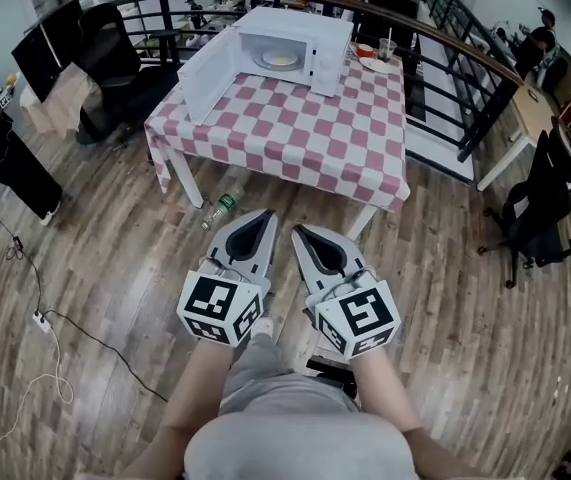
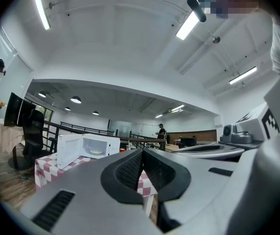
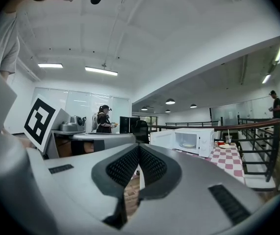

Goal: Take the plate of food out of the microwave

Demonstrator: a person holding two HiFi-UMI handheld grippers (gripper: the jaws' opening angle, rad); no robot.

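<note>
Both tools ride low in front of me, side by side and pointed at the table [image 1: 305, 138]: left gripper [image 1: 263, 218] and right gripper [image 1: 302, 233] each have their jaws pressed together on nothing, which suits an approach with nothing to carry yet. The plate [image 1: 279, 60] sits inside the microwave [image 1: 295, 48] at the table's far end, well apart from both tools, and the door [image 1: 208, 78] hangs wide open to the left, so the cavity is clear to reach. A bottle [image 1: 220, 208] lies on the floor by the near table leg, a likely trip point, I judge.
</note>
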